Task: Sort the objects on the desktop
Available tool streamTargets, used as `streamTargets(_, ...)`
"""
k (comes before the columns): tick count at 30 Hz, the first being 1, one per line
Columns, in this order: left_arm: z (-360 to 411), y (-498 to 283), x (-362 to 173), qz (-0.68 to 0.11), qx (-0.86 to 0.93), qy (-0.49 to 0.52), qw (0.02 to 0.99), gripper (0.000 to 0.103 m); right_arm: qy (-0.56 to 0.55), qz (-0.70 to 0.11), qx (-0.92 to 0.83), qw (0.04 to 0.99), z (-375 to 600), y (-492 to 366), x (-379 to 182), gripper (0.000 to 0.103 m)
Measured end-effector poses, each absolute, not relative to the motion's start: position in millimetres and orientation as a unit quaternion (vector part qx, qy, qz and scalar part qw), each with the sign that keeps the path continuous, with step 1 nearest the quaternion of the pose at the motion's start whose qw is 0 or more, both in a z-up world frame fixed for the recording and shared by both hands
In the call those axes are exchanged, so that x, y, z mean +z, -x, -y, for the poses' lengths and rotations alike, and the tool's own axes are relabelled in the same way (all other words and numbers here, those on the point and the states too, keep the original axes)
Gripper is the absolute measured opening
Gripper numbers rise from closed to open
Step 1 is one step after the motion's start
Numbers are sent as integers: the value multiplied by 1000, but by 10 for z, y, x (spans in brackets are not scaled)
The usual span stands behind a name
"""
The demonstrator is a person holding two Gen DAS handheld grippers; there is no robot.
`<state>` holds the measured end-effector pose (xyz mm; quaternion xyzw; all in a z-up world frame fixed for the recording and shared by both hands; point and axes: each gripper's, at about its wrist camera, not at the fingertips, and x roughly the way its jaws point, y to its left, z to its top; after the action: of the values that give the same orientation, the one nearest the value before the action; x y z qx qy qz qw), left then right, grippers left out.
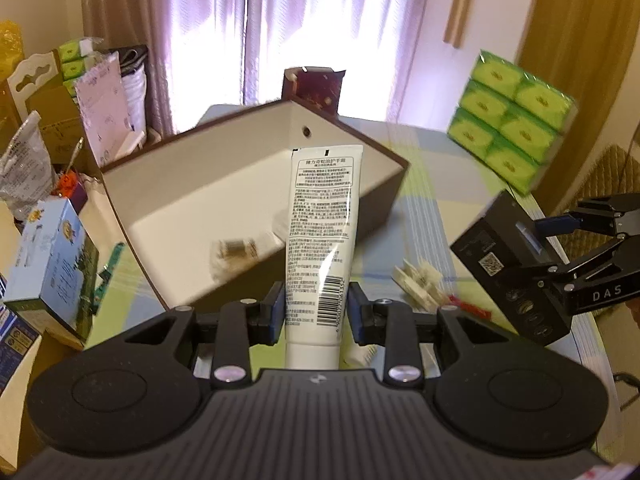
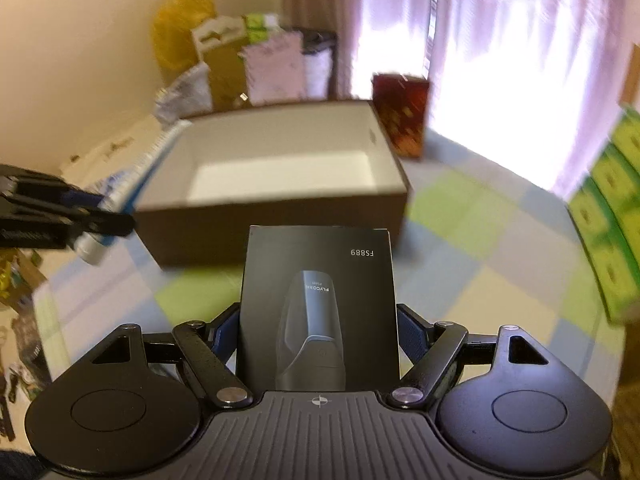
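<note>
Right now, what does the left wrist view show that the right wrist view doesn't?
Only the left wrist view shows the pale clips and red scrap on the tablecloth, plus small items lying inside the open box. Only the right wrist view shows the black carton's printed front, marked FS889. Both show the left gripper clamping the white tube, the right gripper clamping the carton, and the green tissue packs.

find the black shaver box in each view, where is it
Left wrist view: the black shaver box sits at the right edge, clamped in the right gripper, above the checked tablecloth.
Right wrist view: the same box fills the lower centre, upright between that gripper's fingers.
Shared landmark: the open brown box with a white inside, beyond the shaver box in both views.
</note>
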<state>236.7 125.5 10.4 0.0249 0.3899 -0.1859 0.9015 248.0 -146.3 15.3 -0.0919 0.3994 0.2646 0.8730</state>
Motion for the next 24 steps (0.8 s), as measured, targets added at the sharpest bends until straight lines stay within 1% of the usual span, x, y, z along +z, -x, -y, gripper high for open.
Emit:
streamTargets(8,-1390,-2879,267,-374,-170,-8,912,27,87,-360,296,881,835,-3062,489,76)
streamTargets(12,-1440,-3197,269,-376,-163,-8,912,27,92,-350,291,886,584,-3423,530,76)
streamTargets(17,-1479,-3602,180,-387,-151,-11,910,27,107,-355,275,887,361,-3874,379,76)
streamTargets(24,-1474,-4157,-103,-420,-138,-9,897,27,134,-380,261,877,174,-4392,-21,76)
